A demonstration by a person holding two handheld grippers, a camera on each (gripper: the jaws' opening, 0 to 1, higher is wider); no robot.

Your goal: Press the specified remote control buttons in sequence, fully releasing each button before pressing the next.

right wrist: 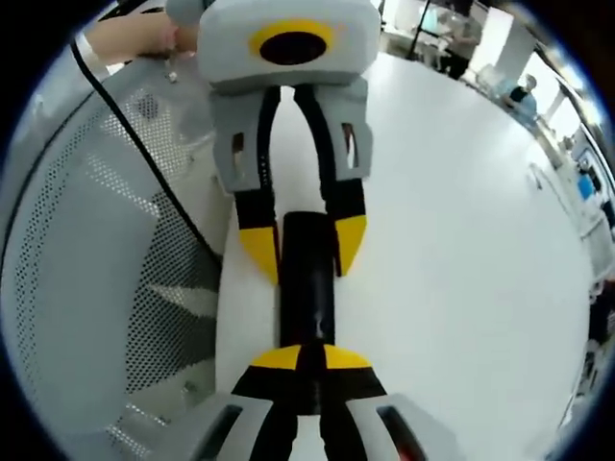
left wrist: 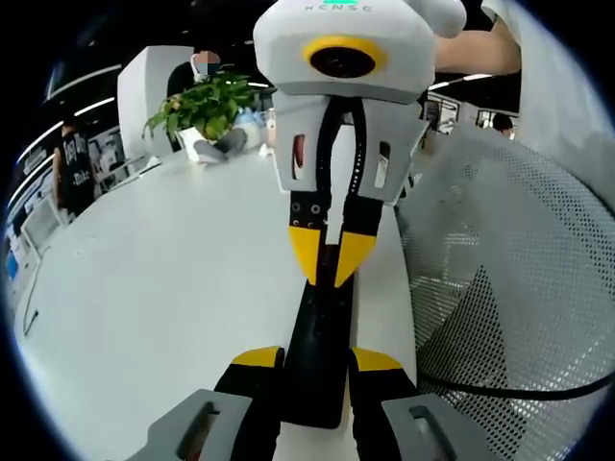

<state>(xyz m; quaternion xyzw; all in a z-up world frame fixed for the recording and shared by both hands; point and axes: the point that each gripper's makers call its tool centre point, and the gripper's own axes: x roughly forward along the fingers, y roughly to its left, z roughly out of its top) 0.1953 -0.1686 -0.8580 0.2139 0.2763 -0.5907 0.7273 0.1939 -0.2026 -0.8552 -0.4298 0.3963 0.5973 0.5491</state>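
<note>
Gripping remote [left wrist: 317, 355], left tongs [left wrist: 317, 360]; right tongs [right wrist: 306, 357] closed.

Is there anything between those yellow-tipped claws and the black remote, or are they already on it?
Nothing visible stands between them. The left gripper has its jaws around one end of the black remote on the white table. The right gripper has its yellow tips closed together over the other end, right at the remote.
</note>
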